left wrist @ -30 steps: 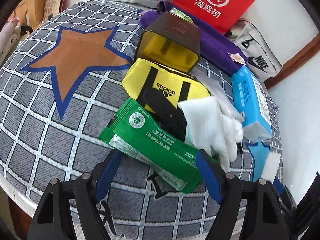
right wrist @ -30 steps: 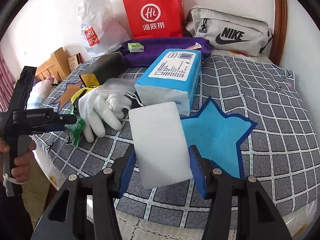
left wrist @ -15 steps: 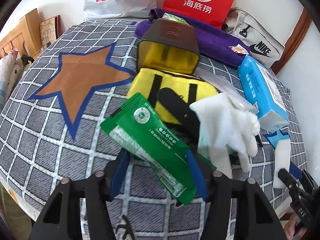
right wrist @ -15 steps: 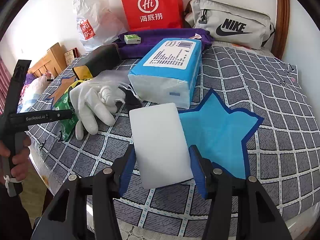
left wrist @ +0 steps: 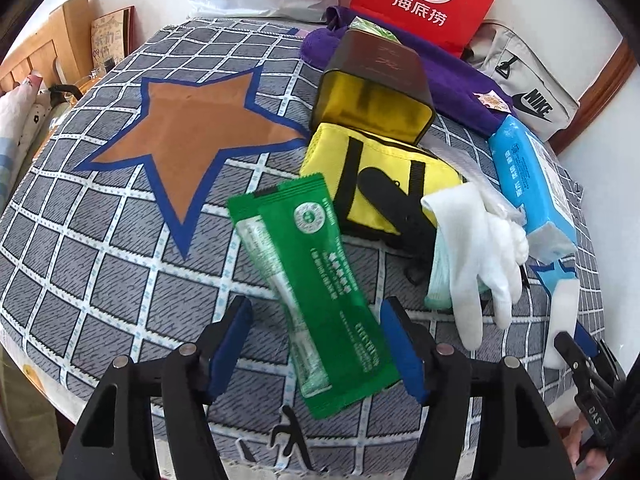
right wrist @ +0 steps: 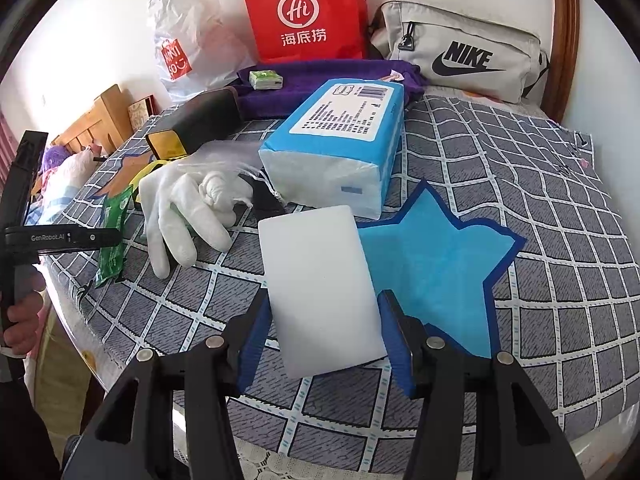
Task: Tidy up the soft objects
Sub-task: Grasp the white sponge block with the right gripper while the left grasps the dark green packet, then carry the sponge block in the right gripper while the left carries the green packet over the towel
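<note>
Green foil catches the eye first: the green packet lies slanted on the checked cloth, its lower end between the spread blue fingers of the left hand-held gripper, which stands open, neither pad visibly pressing it. Just beyond the packet sit a yellow pouch with black straps and a dark box whose yellow-lined mouth faces the camera. A white glove droops over the pouch's right edge, crowding the packet's right side, and a blue tissue pack lies past it. An orange star patch lies to the left.

On the other side, the right hand-held gripper is closed on a white sponge block, blue pads against both of its long sides. The block overlaps the left points of a blue star patch. Directly ahead the blue tissue pack blocks the way, with the white glove to its left. Behind, against the wall, stand a red paper bag, a grey Nike bag, a white plastic bag and a purple towel.
</note>
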A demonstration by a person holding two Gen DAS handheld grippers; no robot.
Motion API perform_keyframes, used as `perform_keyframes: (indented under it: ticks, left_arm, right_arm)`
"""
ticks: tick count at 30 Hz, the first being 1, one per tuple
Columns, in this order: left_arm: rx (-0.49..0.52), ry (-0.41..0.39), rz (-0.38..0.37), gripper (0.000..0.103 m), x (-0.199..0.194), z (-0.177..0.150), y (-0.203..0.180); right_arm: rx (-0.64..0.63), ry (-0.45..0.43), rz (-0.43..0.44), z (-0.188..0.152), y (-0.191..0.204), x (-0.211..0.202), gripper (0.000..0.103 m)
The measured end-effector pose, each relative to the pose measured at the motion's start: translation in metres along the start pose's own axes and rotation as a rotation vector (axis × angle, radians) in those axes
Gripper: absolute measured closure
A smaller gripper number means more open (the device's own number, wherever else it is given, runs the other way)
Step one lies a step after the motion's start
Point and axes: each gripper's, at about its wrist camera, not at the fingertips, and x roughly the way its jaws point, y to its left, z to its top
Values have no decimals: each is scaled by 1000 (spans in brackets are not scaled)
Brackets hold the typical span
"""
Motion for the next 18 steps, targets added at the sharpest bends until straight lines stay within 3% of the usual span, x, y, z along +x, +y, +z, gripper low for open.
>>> perform_keyframes:
  ticks: [5,7,11,18]
  left_arm:
    - [36,-52,108,38,9,2,-21]
    - [77,-73,161,47,11,0,-28]
    - [112,-69,152,72,6,-2,-30]
    - [22,-24,52,74,-11,-1,-1]
  right_arm:
    - [5,-3,-9,0,1,1,50]
    - [-3,4,-26,0,4,4,50]
    - [-9,-6,-5,6,9,-3,50]
    - [-11,-52,29,24,14,-26,50]
